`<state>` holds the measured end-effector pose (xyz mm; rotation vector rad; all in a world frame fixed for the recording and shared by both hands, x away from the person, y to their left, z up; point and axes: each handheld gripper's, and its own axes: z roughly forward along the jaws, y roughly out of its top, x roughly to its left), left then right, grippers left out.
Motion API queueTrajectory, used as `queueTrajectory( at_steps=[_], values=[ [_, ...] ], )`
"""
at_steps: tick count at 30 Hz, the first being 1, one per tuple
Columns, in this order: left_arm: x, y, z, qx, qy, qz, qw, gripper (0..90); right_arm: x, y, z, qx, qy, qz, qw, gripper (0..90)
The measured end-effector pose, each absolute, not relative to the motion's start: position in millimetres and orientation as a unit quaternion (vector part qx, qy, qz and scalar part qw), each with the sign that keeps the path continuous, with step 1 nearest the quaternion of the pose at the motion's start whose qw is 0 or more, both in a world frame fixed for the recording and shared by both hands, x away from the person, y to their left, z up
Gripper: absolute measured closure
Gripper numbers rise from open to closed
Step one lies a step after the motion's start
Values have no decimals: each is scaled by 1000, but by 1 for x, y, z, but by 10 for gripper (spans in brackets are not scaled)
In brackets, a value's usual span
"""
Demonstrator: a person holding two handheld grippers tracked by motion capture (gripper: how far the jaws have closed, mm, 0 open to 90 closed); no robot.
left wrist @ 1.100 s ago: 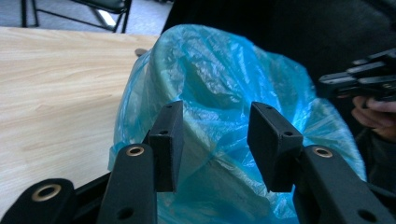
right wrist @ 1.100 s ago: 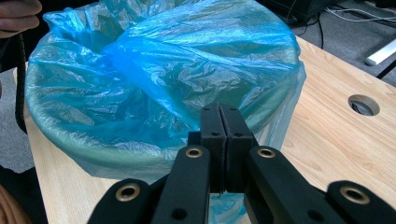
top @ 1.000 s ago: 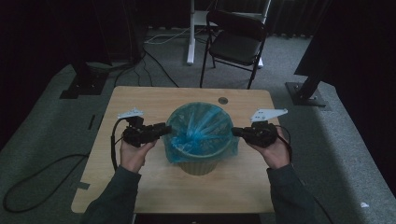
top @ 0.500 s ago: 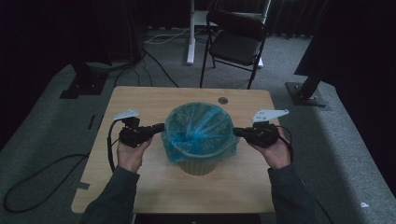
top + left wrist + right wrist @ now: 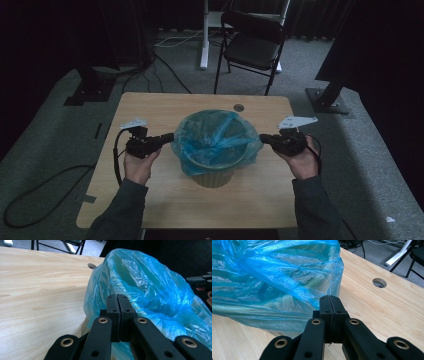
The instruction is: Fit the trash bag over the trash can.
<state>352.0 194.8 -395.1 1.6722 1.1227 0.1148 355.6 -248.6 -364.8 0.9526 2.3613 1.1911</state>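
Either side of the blue-lined bin (image 5: 212, 150), dark grey long sleeves (image 5: 120, 212) end at black two-jaw grippers (image 5: 117, 315) with brass-ringed pivot holes, pale grey three-cornered plates (image 5: 133, 123) and trailing black cables (image 5: 117, 160).

Blue plastic bag (image 5: 216, 137): thin, translucent, crinkled, lining a ribbed beige bin (image 5: 214, 177) and folded outward over its rim on all sides. Mouth open, film sagging inward; contents, if any, cannot be made out in the dim high view. Bin stands upright at mid-tabletop, roughly midway between left and right edges, slightly nearer the front edge than the far one
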Motion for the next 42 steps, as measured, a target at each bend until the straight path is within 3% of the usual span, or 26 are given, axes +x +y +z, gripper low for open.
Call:
queueTrajectory(
  at_steps=[15,19,27,42],
  values=[
    [359,187,-402,708,465,46,529,847,363,-231,-381,324,845,403,137,890],
    [360,192,-401,703,471,52,530,780,364,-235,-384,331,844,401,132,889],
    [357,200,-389,700,460,76,541,657,361,-239,-376,331,835,413,149,757],
    [359,197,-373,707,431,88,554,582,358,-238,-373,324,836,416,151,689]
  ],
)
